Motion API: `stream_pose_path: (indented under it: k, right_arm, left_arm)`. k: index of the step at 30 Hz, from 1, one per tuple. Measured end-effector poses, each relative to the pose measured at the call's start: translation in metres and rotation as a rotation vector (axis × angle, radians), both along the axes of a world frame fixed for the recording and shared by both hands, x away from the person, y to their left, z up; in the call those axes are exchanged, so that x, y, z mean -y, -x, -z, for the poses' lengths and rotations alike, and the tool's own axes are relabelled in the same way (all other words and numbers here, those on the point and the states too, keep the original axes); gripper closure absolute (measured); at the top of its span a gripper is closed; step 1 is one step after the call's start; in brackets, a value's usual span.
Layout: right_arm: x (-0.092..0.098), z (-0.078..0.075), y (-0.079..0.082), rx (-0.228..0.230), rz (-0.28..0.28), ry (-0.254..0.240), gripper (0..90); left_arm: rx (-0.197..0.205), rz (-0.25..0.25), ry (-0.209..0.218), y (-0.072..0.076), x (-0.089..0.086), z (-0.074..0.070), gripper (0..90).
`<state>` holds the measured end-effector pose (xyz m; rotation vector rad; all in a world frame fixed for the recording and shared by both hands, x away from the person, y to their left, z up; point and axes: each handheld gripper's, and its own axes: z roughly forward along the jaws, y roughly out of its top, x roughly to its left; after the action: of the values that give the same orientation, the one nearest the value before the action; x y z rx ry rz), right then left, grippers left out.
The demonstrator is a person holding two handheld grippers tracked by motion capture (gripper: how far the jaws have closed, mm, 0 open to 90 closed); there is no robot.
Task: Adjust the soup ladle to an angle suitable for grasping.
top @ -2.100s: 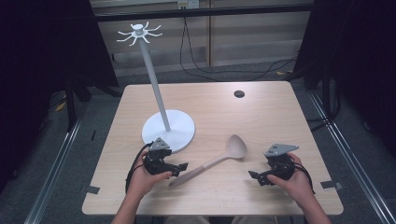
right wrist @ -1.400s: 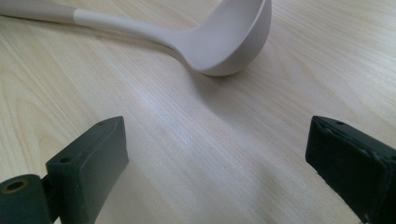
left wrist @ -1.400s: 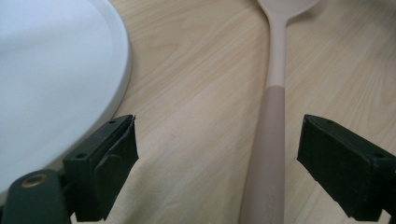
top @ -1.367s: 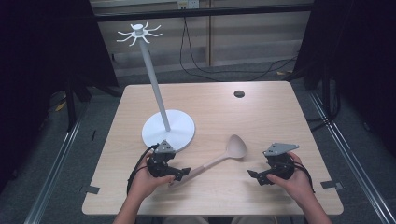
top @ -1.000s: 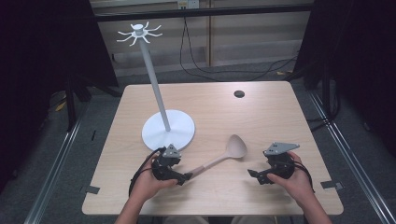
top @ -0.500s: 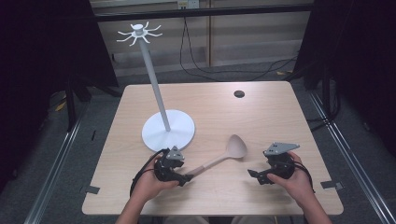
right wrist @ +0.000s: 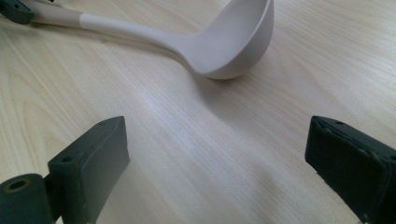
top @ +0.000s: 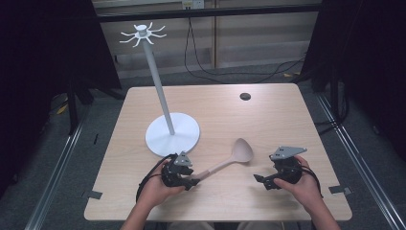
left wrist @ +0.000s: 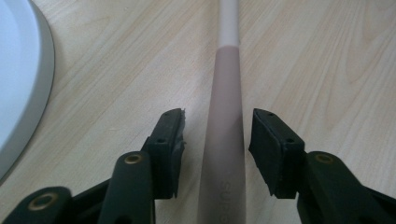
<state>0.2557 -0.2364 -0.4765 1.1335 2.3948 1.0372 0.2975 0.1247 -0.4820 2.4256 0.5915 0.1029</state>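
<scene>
Beige plastic ladle (top: 229,160) lay flat on the wooden table (top: 268,115), bowl toward centre, handle end between the jaws of the left gripper (top: 191,180). Left gripper view: the jaws had just been closing, a narrow gap apparently remaining each side of the handle, though contact was hard to judge. Right gripper (top: 258,180) rested near the bowl, jaws wide apart, holding nothing. White hook stand (top: 167,125) stood just beyond the left gripper.

Faint embossed lettering on ladle handle (left wrist: 224,186), too blurred to read.
</scene>
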Motion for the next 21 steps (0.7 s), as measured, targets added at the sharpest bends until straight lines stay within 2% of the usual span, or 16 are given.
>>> stream_pose_path:
  k: [1, 2, 3, 4, 11, 13, 14, 15, 17, 20, 21]
  right_arm:
    - [-0.0001, 0.0001, 0.0, 0.0, 0.0, 0.0, 5.6]
    - [0.0, 0.0001, 0.0003, -0.003, 0.002, 0.0, 5.6]
    - [0.0001, 0.0, 0.0003, -0.001, 0.002, 0.003, 5.6]
    - [0.0004, 0.0004, -0.0003, 0.005, -0.004, -0.002, 5.6]
    - [-0.0001, 0.0003, -0.0002, 0.001, -0.001, 0.0, 5.6]
    - [-0.0004, 0.0005, -0.0004, 0.003, -0.004, 0.0, 5.6]
    - [-0.0004, 0.0008, -0.0007, 0.007, -0.007, 0.0, 5.6]
    - [-0.0006, 0.0009, -0.0005, 0.004, -0.006, 0.0, 5.6]
    - [-0.0007, 0.0012, -0.0007, 0.005, -0.01, 0.002, 5.6]
    - [-0.0011, 0.0014, -0.0006, 0.003, -0.009, 0.001, 5.6]
    - [-0.0013, 0.0013, -0.0002, -0.002, -0.005, 0.002, 5.6]
  left_arm:
    - [0.002, 0.009, -0.013, -0.0006, -0.0001, -0.0004, 56.3]
    - [0.0, 0.008, -0.006, -0.0005, 0.0004, 0.0003, 56.9]
    - [-0.013, -0.043, 0.045, 0.0024, 0.0034, 0.0029, 57.6]
    - [-0.01, -0.019, 0.016, 0.001, 0.002, 0.0019, 58.4]
    - [-0.011, -0.006, -0.002, -0.0009, 0.0025, 0.0034, 60.6]
    - [-0.02, -0.035, 0.039, 0.0009, 0.0057, 0.0057, 62.5]
    - [-0.008, 0.035, -0.03, -0.0028, 0.0027, 0.0025, 63.6]
    - [-0.013, 0.027, -0.018, -0.0023, 0.0037, 0.0029, 64.7]
    - [-0.021, 0.046, -0.024, -0.0034, 0.0036, 0.0018, 68.9]
    - [-0.03, 0.024, -0.01, -0.0024, 0.0053, 0.0018, 70.2]
    - [-0.022, 0.037, -0.023, -0.0035, 0.0051, 0.0012, 70.4]
